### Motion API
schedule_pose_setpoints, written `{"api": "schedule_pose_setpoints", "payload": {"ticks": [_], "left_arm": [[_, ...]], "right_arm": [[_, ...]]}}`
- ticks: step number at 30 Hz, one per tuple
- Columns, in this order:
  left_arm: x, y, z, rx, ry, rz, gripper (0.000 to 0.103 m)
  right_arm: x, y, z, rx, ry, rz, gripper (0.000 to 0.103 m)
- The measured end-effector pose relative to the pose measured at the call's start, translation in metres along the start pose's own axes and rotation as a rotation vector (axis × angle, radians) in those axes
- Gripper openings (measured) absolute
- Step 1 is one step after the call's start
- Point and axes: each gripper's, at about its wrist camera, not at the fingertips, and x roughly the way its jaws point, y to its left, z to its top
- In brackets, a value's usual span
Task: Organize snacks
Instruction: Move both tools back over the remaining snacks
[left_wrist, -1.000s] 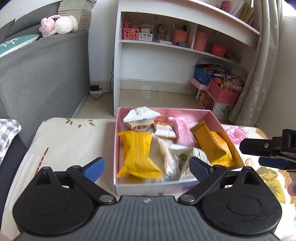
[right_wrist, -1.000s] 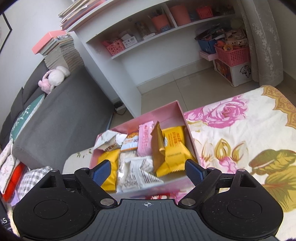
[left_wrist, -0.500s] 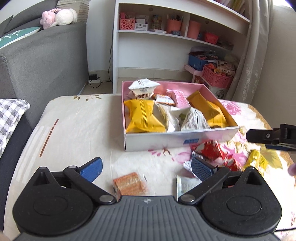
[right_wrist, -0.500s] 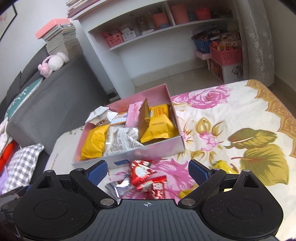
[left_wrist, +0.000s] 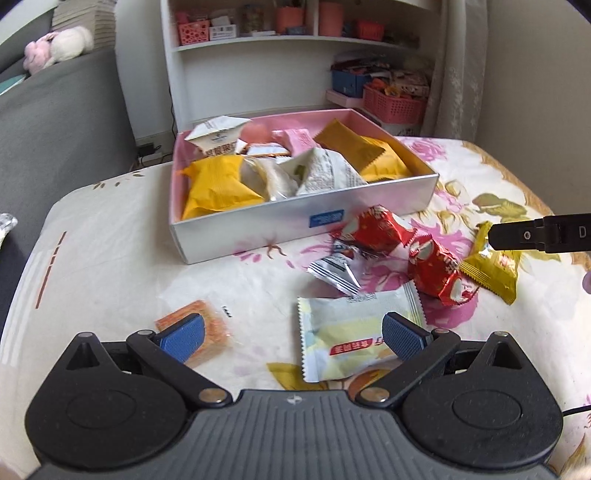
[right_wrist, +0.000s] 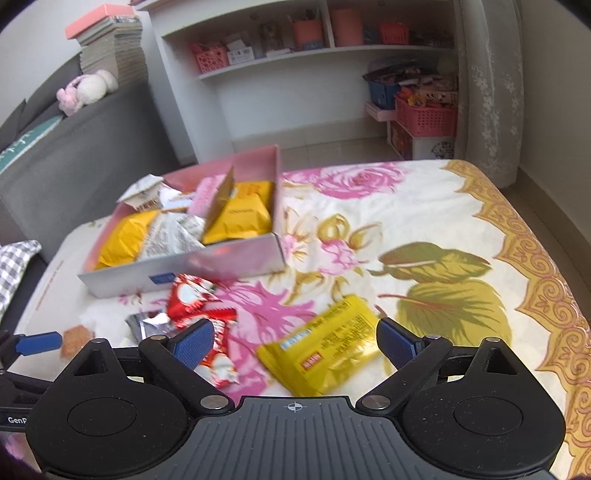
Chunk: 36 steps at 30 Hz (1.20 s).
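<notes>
Left gripper (left_wrist: 291, 334), jaws spread wide and empty, above a pale green-and-white foil packet (left_wrist: 354, 338). Right gripper (right_wrist: 295, 341), jaws likewise spread and just widened, above a yellow foil packet (right_wrist: 325, 350); pink cardboard box (right_wrist: 221, 260) at eleven o'clock.

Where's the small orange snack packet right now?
The orange snack packet lies loose on the tablecloth, outside the pink box and nearer the camera. In the left wrist view it sits bottom left, partly behind the left gripper's left finger.

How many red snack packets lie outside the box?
2: one red packet against the box front wall, another red packet nearer, beside the yellow packet. More may be hidden.
</notes>
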Motion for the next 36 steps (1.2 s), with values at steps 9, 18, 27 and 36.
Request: {"api": "schedule_pose_setpoints", "payload": {"ticks": [9,18,27,36], "left_arm": [[0.023,-0.016,0.015,-0.109,0.062,0.084,0.102],[0.042,-0.023,0.025,-0.163,0.087,0.171,0.101],[0.034,-0.027,0.015,-0.073,0.119,0.130,0.099],[0.013,-0.026,-0.010,0.062,0.117,0.080,0.099]], "right_arm": [[0.019,-0.016,0.008,0.098,0.049,-0.049,0.096],[0.047,-0.018,0.012,0.138,0.099,-0.106,0.096],[0.049,-0.008,0.002,-0.008,0.130,-0.131,0.096],[0.032,-0.014,-0.017,-0.138,0.126,-0.102,0.096]]}}
